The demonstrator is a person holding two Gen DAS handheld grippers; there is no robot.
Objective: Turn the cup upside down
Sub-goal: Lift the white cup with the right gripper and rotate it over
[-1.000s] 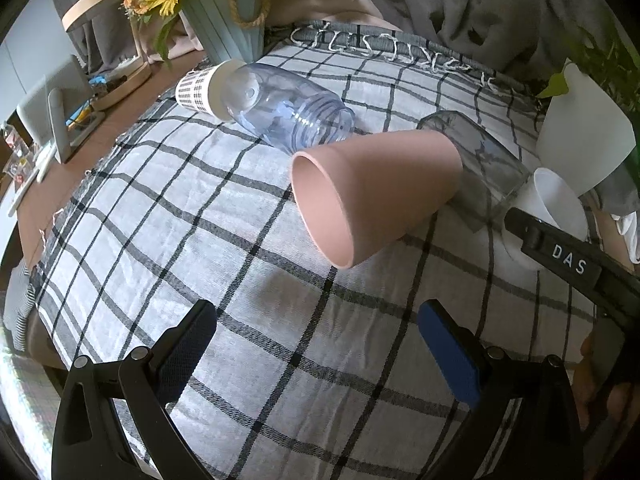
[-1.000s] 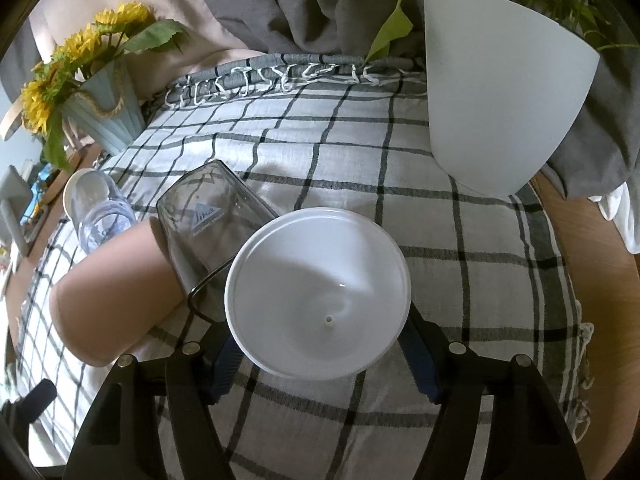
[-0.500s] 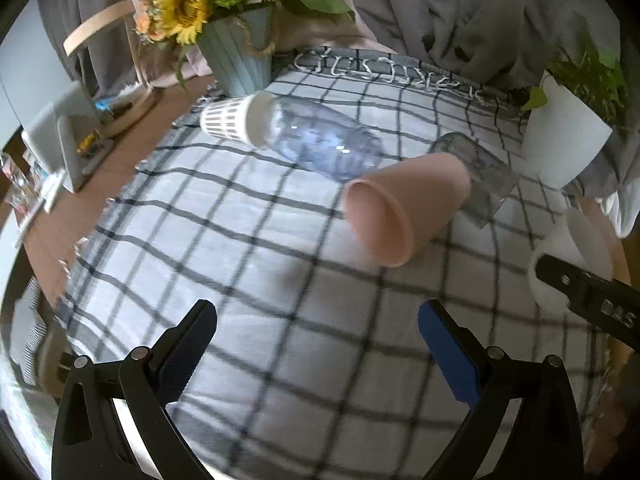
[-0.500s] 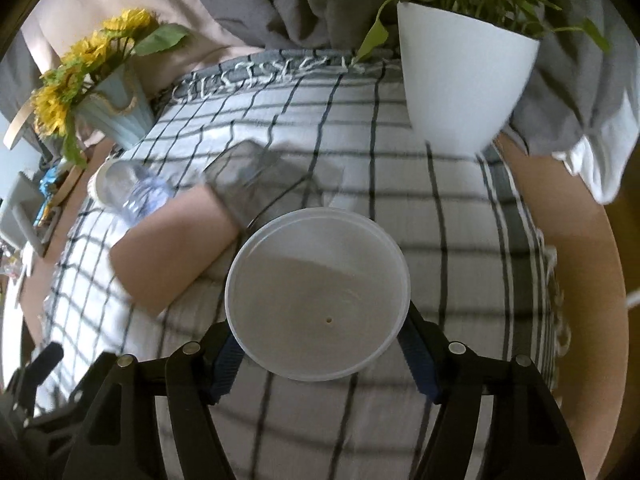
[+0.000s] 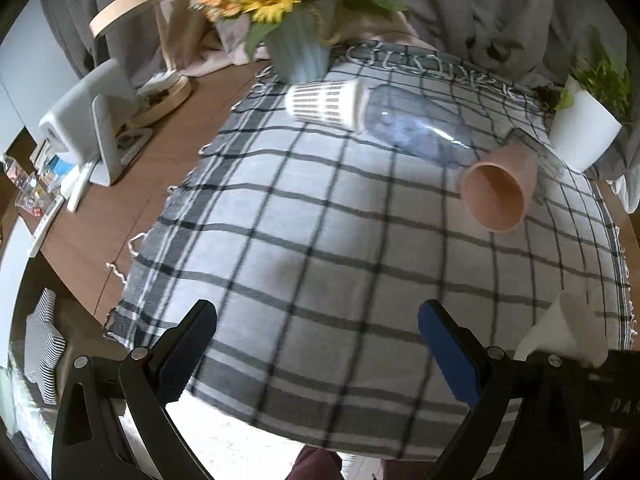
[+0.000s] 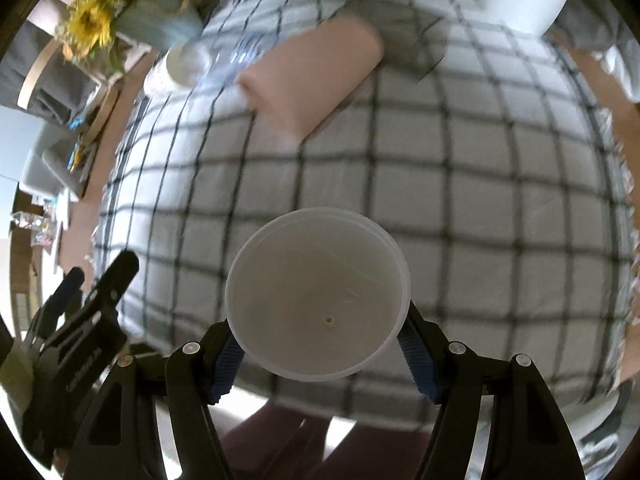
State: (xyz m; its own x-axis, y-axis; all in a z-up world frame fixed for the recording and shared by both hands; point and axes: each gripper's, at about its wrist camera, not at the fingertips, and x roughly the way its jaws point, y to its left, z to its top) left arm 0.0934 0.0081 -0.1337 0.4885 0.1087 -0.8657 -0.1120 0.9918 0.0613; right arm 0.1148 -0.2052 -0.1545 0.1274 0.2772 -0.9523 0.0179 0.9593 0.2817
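My right gripper [image 6: 318, 354] is shut on a white plastic cup [image 6: 318, 300], held in the air above the near part of the checked tablecloth [image 6: 440, 184], its mouth facing the camera. The same cup shows at the lower right of the left wrist view [image 5: 560, 336]. My left gripper [image 5: 316, 344] is open and empty, raised over the near edge of the cloth; it shows at the lower left of the right wrist view [image 6: 86, 308].
On the cloth lie a pink cup [image 5: 498, 190] on its side, a clear blue bottle with a white cap [image 5: 384, 114] and a grey glass [image 5: 538, 150]. A sunflower vase [image 5: 298, 54] and a white plant pot [image 5: 582, 134] stand at the back. Clutter sits on the wooden table at left.
Both grippers have pulled back and up from the objects. The right gripper carried the white cup away from the grey glass toward the near edge. The views now look down more steeply.
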